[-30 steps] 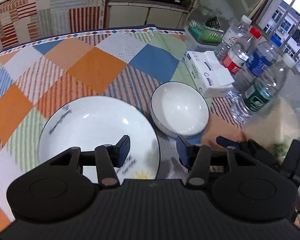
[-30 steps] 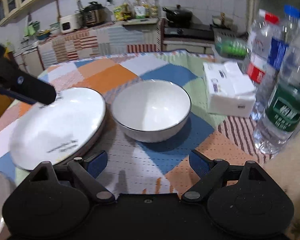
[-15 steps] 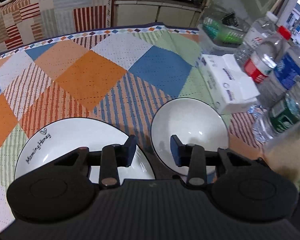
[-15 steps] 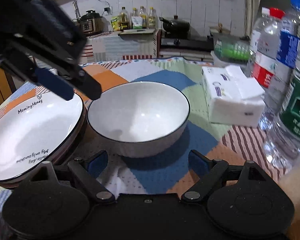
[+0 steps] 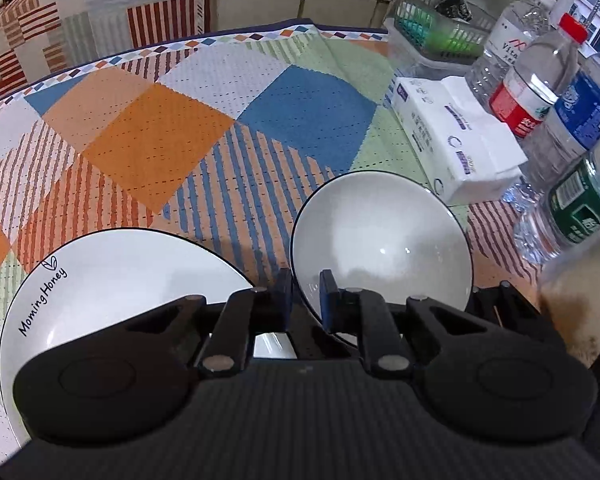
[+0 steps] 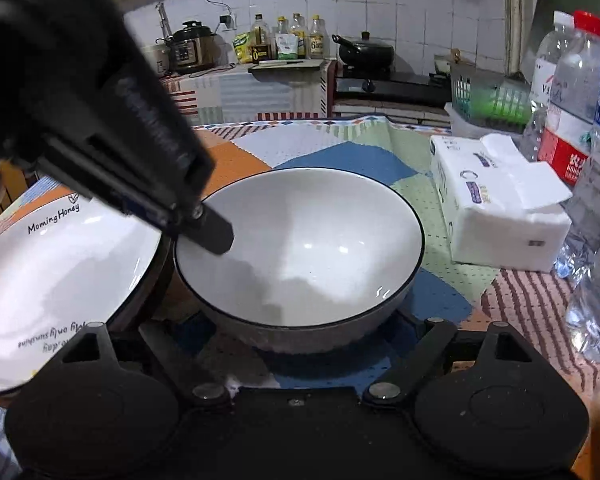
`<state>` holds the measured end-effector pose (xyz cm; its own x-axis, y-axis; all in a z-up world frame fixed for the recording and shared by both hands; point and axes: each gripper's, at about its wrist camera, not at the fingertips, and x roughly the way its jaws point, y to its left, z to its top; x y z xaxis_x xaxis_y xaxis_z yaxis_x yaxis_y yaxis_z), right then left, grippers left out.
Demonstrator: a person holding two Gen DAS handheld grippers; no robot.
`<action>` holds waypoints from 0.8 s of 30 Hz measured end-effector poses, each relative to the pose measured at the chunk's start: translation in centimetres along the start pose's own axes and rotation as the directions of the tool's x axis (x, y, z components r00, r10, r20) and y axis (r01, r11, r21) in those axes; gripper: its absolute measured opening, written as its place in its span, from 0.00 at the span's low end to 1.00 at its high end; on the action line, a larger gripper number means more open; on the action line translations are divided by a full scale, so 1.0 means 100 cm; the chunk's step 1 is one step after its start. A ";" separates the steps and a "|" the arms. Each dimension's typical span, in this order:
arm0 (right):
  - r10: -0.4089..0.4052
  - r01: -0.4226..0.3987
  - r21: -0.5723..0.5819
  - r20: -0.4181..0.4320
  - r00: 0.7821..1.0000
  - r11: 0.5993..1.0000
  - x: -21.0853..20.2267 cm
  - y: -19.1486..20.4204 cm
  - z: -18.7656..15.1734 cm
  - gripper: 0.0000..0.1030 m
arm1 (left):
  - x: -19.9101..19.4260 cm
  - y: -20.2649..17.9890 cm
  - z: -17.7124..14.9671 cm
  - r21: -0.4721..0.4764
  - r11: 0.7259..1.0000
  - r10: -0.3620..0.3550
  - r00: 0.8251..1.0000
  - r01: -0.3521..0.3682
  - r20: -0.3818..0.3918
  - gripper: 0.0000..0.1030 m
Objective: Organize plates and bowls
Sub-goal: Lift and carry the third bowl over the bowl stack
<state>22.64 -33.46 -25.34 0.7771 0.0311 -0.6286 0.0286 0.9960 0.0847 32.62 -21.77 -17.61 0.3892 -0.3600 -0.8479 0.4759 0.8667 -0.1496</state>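
A white bowl (image 5: 380, 240) with a dark rim stands on the patchwork tablecloth, right of a white plate (image 5: 120, 280) lettered "Morning Honey". My left gripper (image 5: 305, 292) is shut on the bowl's left rim, one blue pad inside and one outside. The right wrist view shows that gripper (image 6: 204, 228) reaching in from the upper left, a finger (image 6: 216, 236) inside the bowl (image 6: 308, 248). The plate (image 6: 60, 272) lies at the left with a darker rim under it. My right gripper (image 6: 296, 340) stands open and wide at the bowl's near side, its fingertips hidden behind the bowl's wall.
A white tissue pack (image 5: 456, 140) lies right of the bowl. Several water bottles (image 5: 540, 92) stand along the right edge, and a plastic basket (image 5: 432, 28) sits behind them. A kitchen counter (image 6: 260, 92) with a cooker and bottles lies beyond the table.
My left gripper came down and forward from over the plate to the bowl, and its jaws closed onto the rim. My right gripper drew closer to the bowl and stayed open.
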 end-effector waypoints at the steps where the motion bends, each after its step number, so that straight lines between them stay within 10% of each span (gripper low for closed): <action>1: 0.005 -0.005 0.011 0.001 1.000 1.000 -0.001 0.000 0.000 0.87 | -0.002 -0.002 -0.001 0.020 1.000 0.004 1.000 -0.005 0.006 0.12; 24: -0.066 0.073 -0.064 0.108 0.992 0.995 -0.133 0.048 0.007 0.83 | -0.148 -0.010 -0.045 0.106 0.985 -0.146 0.987 0.138 0.071 0.14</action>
<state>12.88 -29.12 -16.03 0.8367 -0.0434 -0.5459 0.0445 0.9989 -0.0113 22.85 -15.76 -7.16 0.3707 -0.5059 -0.7789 0.6061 0.7672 -0.2099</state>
